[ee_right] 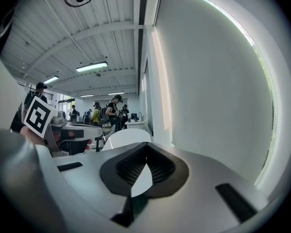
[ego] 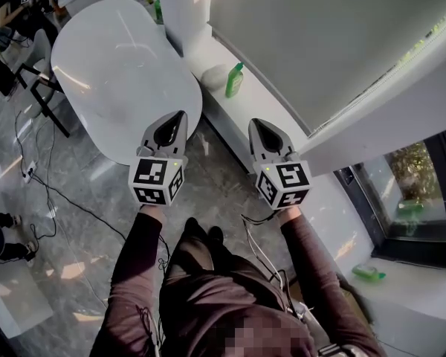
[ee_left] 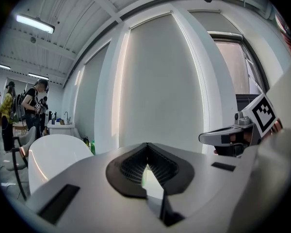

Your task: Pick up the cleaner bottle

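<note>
Where sill [ego: 247, 119] runs, green cleaner bottle [ego: 234, 81] stands.

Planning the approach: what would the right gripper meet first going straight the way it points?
Probably the green cleaner bottle on the window ledge; the right gripper points roughly at it, though depth is unclear.

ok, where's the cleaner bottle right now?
Head view, upper centre: the cleaner bottle is on the white window ledge, right of the oval white table, with a pale rounded object just left of it.
</note>
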`<state>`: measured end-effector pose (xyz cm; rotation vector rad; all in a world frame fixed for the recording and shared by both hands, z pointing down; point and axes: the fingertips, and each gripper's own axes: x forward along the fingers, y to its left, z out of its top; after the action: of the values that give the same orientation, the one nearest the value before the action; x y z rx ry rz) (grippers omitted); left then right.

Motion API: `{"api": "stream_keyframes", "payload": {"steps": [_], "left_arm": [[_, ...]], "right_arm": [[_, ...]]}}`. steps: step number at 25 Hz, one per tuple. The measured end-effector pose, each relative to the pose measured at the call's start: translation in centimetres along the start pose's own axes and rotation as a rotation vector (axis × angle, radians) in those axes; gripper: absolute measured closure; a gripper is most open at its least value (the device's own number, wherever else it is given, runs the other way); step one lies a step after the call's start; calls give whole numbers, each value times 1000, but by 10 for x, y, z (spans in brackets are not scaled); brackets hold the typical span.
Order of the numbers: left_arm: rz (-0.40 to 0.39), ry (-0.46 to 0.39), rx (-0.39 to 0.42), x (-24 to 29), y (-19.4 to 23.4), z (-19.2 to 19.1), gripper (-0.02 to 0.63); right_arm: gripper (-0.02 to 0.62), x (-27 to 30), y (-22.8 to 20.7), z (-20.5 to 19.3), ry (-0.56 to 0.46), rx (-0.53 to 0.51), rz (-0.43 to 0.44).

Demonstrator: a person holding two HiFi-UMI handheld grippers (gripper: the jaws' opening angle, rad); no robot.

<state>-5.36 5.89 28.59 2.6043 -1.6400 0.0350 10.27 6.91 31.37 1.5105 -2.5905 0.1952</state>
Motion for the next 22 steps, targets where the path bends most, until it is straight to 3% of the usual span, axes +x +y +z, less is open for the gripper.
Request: {"api": "stream_keyframes", "payload": {"steps": [10, 22], "left_arm": [[-36, 33, 21, 48, 19, -14, 598], [-80, 59, 11, 126, 84, -26, 598]], "right_arm": [[594, 38, -27, -11, 27, 15, -48], [594, 130, -48, -10, 58, 40, -94]]}}
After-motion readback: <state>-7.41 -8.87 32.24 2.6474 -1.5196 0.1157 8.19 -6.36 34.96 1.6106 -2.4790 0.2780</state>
